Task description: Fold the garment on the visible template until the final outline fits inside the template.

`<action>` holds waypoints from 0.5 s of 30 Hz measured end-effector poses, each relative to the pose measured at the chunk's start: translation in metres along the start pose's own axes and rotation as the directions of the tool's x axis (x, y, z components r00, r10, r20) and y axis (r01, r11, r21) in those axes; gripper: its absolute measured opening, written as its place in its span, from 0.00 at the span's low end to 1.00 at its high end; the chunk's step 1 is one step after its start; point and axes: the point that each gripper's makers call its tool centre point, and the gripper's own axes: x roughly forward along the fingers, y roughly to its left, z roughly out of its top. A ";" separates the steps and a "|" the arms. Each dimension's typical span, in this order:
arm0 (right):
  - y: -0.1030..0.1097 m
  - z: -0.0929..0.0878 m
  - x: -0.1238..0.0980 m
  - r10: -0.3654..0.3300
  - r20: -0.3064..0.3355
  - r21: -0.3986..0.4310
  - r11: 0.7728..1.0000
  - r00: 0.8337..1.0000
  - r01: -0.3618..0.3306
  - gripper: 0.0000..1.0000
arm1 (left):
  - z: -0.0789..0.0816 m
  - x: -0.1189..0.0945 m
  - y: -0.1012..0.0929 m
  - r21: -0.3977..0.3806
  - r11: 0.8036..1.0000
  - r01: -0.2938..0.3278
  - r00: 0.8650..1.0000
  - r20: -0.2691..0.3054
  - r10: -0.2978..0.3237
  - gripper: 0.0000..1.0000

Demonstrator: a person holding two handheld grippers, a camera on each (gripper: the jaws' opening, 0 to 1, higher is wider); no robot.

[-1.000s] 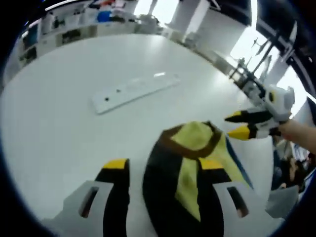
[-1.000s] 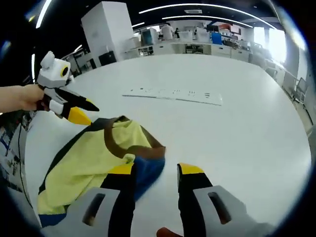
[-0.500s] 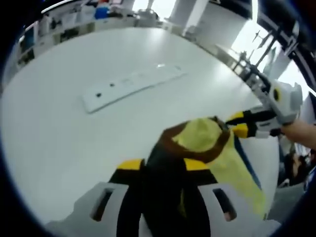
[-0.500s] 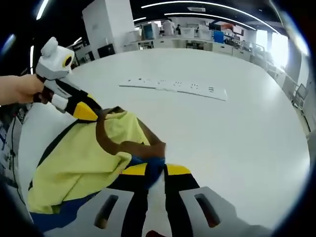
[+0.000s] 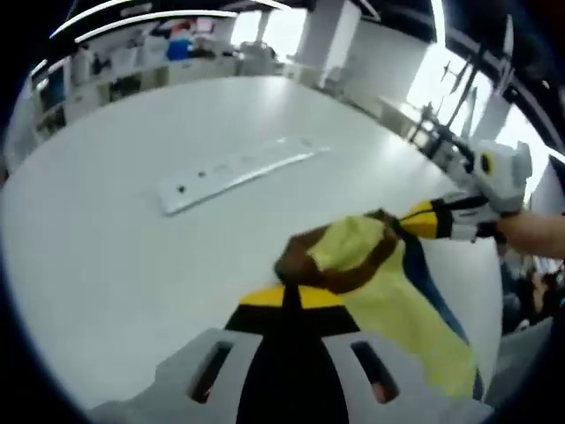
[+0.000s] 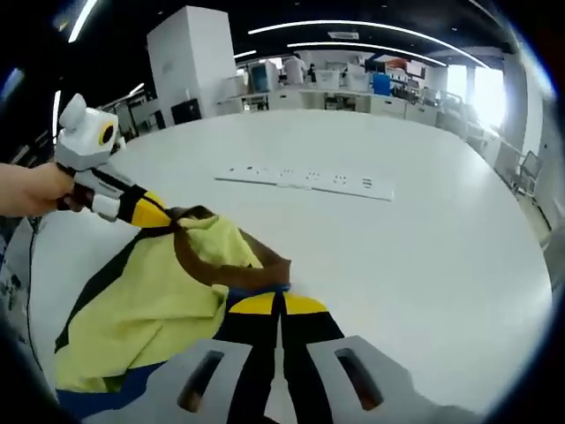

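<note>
Change: since a second ago both grippers went from parted jaws to pinched on the shirt.
Left gripper view – surface: white table point(image 5: 115, 256) with a white power strip point(image 5: 234, 166) well beyond the cloth; shelves and bright windows behind.
Left gripper view – tool: left gripper point(image 5: 290, 298), jaws together on the shirt point(image 5: 371, 265) at its brown collar; right gripper point(image 5: 422, 222) grips the far edge.
Right gripper view – surface: same table point(image 6: 424, 238), power strip point(image 6: 305, 180), white cabinet and desks beyond.
Right gripper view – tool: right gripper point(image 6: 278, 305) clamped on the shirt point(image 6: 154, 296) – the left gripper point(image 6: 152, 215), in a hand point(image 6: 31, 190), pinches the far side.
</note>
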 end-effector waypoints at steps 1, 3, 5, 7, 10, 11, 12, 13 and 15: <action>0.001 0.007 -0.008 -0.001 0.031 -0.005 1.000 1.000 0.002 0.01 | 0.006 -0.010 -0.004 0.006 1.000 -0.002 0.999 0.048 0.002 0.00; 0.004 0.016 -0.020 0.004 0.069 -0.002 1.000 0.998 -0.004 0.01 | 0.012 -0.028 -0.008 0.033 0.999 -0.029 0.994 0.105 0.025 0.00; 0.011 0.034 -0.039 0.019 0.138 -0.020 1.000 0.990 -0.016 0.01 | 0.018 -0.043 -0.011 0.056 0.997 -0.057 0.986 0.158 0.047 0.00; 0.018 0.050 -0.059 0.023 0.186 -0.037 0.999 0.982 -0.016 0.01 | 0.025 -0.062 -0.019 0.058 0.996 -0.067 0.976 0.213 0.053 0.00; 0.035 0.073 -0.091 0.038 0.259 -0.067 0.998 0.965 -0.021 0.01 | 0.034 -0.089 -0.031 0.112 0.989 -0.100 0.962 0.265 0.068 0.00; 0.039 0.079 -0.097 0.042 0.277 -0.077 0.997 0.960 -0.021 0.01 | 0.038 -0.097 -0.035 0.138 0.984 -0.116 0.957 0.281 0.074 0.00; 0.044 0.088 -0.107 0.048 0.309 -0.089 0.996 0.950 -0.021 0.01 | 0.042 -0.105 -0.040 0.162 0.978 -0.130 0.953 0.294 0.078 0.00; 0.049 0.093 -0.116 0.052 0.324 -0.097 0.995 0.945 -0.022 0.01 | 0.044 -0.112 -0.044 0.179 0.973 -0.142 0.949 0.304 0.083 0.00; 0.059 0.104 -0.139 0.055 0.360 -0.118 0.993 0.931 -0.013 0.01 | 0.054 -0.136 -0.056 0.197 0.965 -0.175 0.931 0.353 0.096 0.00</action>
